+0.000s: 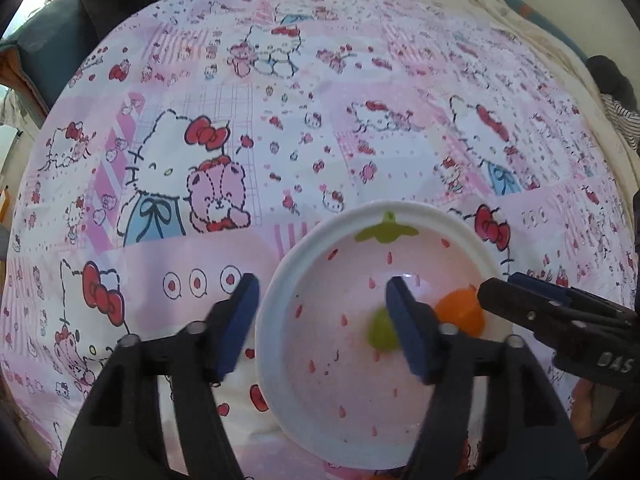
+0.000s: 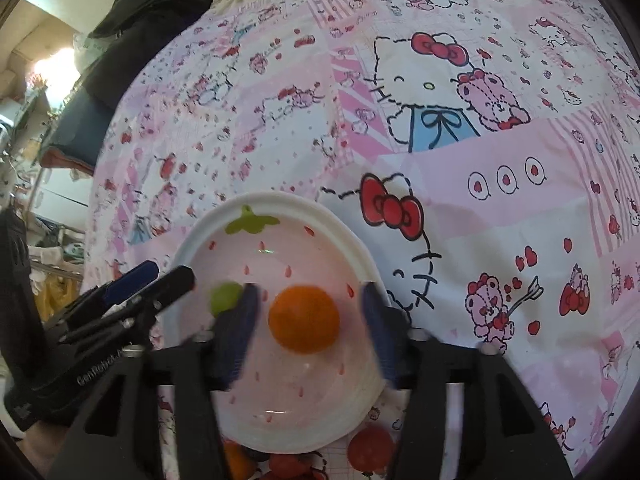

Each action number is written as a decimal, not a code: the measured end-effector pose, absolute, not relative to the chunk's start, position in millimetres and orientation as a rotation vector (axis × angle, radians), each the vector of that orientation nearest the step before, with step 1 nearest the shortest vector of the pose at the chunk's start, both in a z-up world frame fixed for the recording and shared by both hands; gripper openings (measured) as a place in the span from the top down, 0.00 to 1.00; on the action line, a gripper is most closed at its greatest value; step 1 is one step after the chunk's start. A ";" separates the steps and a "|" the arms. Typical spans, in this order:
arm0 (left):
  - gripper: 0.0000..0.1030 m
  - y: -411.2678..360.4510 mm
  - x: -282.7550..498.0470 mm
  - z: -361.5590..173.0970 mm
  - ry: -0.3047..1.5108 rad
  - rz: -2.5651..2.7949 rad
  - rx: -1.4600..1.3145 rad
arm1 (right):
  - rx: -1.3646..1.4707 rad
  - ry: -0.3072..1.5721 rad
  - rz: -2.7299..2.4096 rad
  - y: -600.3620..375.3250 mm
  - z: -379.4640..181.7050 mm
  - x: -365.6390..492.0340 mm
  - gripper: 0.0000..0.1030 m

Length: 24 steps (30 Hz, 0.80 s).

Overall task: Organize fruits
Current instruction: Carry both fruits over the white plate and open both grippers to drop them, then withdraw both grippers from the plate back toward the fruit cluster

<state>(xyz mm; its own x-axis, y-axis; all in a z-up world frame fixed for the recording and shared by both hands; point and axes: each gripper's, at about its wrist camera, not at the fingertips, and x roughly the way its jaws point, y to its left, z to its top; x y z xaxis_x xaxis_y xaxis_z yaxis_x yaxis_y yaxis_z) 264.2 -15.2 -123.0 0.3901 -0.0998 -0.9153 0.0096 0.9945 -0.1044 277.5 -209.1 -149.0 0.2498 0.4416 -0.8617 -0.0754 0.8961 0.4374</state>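
Note:
A pink strawberry-pattern bowl with a white rim sits on the Hello Kitty cloth. Inside it lie an orange fruit and a small green fruit. My left gripper is open and empty, straddling the bowl's left rim. My right gripper is open above the bowl, its fingers on either side of the orange, apart from it. The right gripper also shows in the left wrist view; the left gripper also shows in the right wrist view.
More fruit lies on the cloth just below the bowl in the right wrist view: a red one, an orange one, others half hidden. Dark clothing and room clutter lie beyond the cloth's far left edge.

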 end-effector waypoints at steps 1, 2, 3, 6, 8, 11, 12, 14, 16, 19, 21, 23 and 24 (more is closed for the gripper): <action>0.34 -16.0 264.6 -122.3 1.169 -0.068 -0.076 | 0.351 1.270 0.362 -210.6 -147.1 277.9 0.28; 0.31 -16.4 264.9 -121.5 1.169 -0.064 -0.065 | 0.368 1.263 0.364 -212.7 -144.9 278.3 0.26; 0.30 -16.2 264.8 -120.4 1.167 -0.061 -0.060 | 0.386 1.252 0.369 -214.9 -141.8 279.0 0.24; 0.30 -13.0 262.7 -114.4 1.148 -0.071 -0.084 | 0.391 1.220 0.376 -217.9 -133.5 280.1 0.21; 0.30 -10.9 260.7 -109.3 1.129 -0.068 -0.100 | 0.391 1.205 0.378 -219.9 -129.6 280.1 0.19; 0.30 -8.1 256.8 -100.6 1.099 -0.050 -0.106 | 0.412 1.189 0.379 -224.7 -123.5 280.0 0.18; 0.30 -7.0 254.9 -97.5 1.087 -0.045 -0.108 | 0.415 1.179 0.374 -226.4 -120.3 278.9 0.18; 0.30 -5.0 250.2 -92.2 1.066 -0.036 -0.110 | 0.407 1.170 0.371 -227.5 -116.0 277.0 0.18; 0.30 -2.3 244.9 -89.1 1.051 -0.031 -0.114 | 0.391 1.165 0.372 -226.7 -111.7 273.2 0.18; 0.30 1.1 237.1 -83.6 1.030 -0.014 -0.116 | 0.378 1.149 0.375 -224.3 -103.9 265.5 0.18; 0.30 3.3 230.7 -78.5 1.010 -0.008 -0.132 | 0.365 1.130 0.376 -223.1 -96.2 259.6 0.18; 0.30 4.4 223.0 -70.7 0.982 0.007 -0.131 | 0.331 1.058 0.382 -221.4 -84.0 250.0 0.18; 0.30 4.5 219.1 -66.9 0.969 0.009 -0.128 | 0.314 1.040 0.376 -220.8 -80.1 247.1 0.18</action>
<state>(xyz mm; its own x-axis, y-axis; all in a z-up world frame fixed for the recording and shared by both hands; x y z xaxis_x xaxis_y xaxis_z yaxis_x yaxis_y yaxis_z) 219.1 4.5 -66.9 0.5668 -0.0497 -0.8223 -0.0644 0.9924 -0.1044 247.1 -220.8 -80.1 0.4531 0.4445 -0.7727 -0.1523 0.8927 0.4242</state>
